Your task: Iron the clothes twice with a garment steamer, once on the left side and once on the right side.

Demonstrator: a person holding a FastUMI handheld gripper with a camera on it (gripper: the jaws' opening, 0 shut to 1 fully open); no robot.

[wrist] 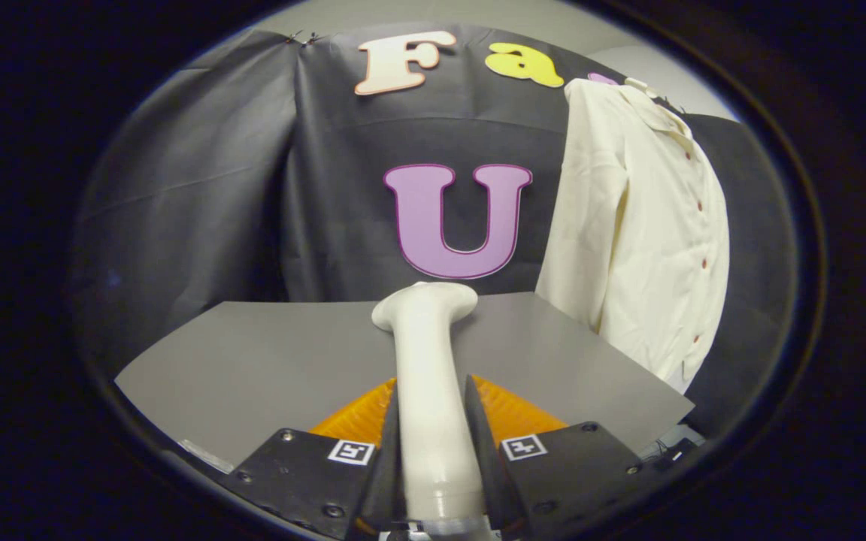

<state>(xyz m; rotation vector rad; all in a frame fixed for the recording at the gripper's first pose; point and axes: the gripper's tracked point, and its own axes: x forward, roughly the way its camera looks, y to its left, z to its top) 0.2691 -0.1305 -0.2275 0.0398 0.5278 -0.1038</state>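
While clamped on the steamer [430,361], fingers [395,443] over grey table [267,361], shirt [643,225] beyond.

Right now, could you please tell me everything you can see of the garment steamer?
The garment steamer is a smooth, off-white, plastic-looking wand. Its long handle runs forward between the gripper fingers, which press on it from both sides, and ends in a wider rounded head above the grey table. It points at the wall, left of the hanging shirt, apart from it.

Steamer [430,361] between tool [433,451] fingers; shirt [643,225] beyond, right
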